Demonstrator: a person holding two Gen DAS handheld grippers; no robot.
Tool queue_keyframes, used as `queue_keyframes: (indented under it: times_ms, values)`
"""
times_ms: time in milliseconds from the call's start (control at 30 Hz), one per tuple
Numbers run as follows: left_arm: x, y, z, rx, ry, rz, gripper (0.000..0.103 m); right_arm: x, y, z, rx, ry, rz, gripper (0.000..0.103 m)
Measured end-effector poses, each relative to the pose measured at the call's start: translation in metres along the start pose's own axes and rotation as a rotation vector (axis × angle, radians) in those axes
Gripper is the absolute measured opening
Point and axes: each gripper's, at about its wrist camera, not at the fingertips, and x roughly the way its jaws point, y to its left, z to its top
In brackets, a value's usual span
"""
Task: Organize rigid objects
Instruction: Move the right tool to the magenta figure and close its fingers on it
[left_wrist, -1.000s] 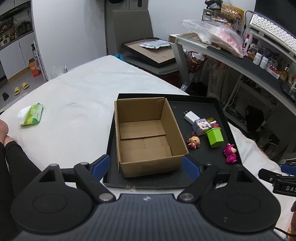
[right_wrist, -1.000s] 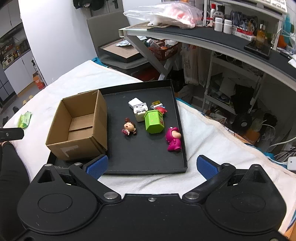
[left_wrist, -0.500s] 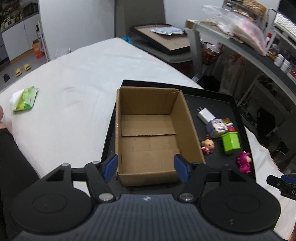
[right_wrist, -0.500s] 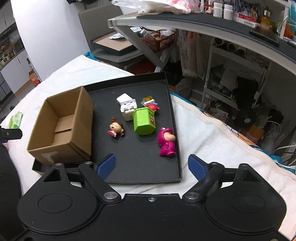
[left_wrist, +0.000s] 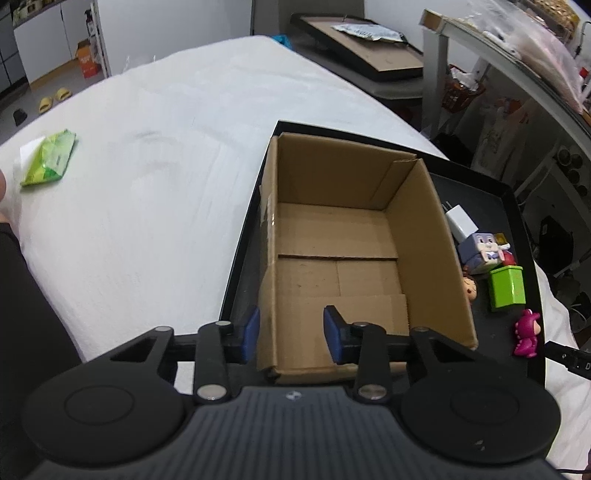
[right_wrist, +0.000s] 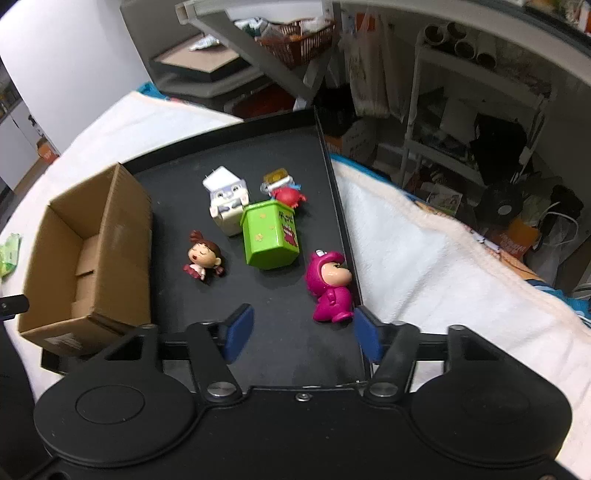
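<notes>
Left tool (left_wrist: 290, 334): its jaws are closing, one blue pad standing outside the near-left wall of the cardboard box (left_wrist: 354, 258) and the other inside; the pads are not pressing yet as far as the left wrist view shows.
Right tool (right_wrist: 299, 332): its jaws are closing too, at a middling gap, with only bare tray floor between them; it is holding nothing.
Key relation: the pink figure (right_wrist: 330, 286) is lying just beyond the right tool's right-hand pad, slightly right of its centre line, so I judge the right tool is nearer to it and needs a small shift to the right before gripping.
Long axis: the pink figure is lying on its side, head far and feet near, roughly in line with the tool's pointing direction.
Box: plain brown corrugated card, open on top, empty, sitting at the left end of the black tray (right_wrist: 338, 221).
Tray: shallow, matte black, with a low raised rim, resting on a white towel-like cloth over the surface.
Other toys: a glossy green hexagonal tub (right_wrist: 269, 236) tipped over, a small brown-haired doll (right_wrist: 203, 258) lying down, a blocky white-and-lilac rabbit figure (right_wrist: 227, 205), all hard moulded plastic, grouped at the tray's right half.
Stage: judging by the empty box, sorting is only beginning.
</notes>
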Motion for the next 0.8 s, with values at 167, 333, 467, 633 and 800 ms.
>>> queue_keyframes:
  times_ms: [167, 333, 467, 633, 800]
  values:
    - [0.019, 0.007, 0.005, -0.041, 0.038, -0.006, 0.028, 0.018, 0.003, 0.006, -0.028, 0.013, -0.052, 0.051]
    - [0.027, 0.012, 0.009, -0.049, 0.042, -0.007, 0.023, 0.037, 0.006, 0.01, -0.05, 0.045, -0.083, 0.051]
    - [0.031, 0.008, 0.008, 0.004, 0.027, 0.009, 0.022, 0.051, 0.006, 0.012, -0.051, 0.065, -0.108, 0.051]
    - [0.031, 0.006, 0.0, 0.052, 0.018, 0.026, 0.016, 0.07, 0.01, 0.014, -0.071, 0.078, -0.126, 0.051]
    - [0.031, 0.011, 0.004, 0.039, 0.032, -0.005, 0.014, 0.082, 0.008, 0.015, -0.058, 0.09, -0.121, 0.031]
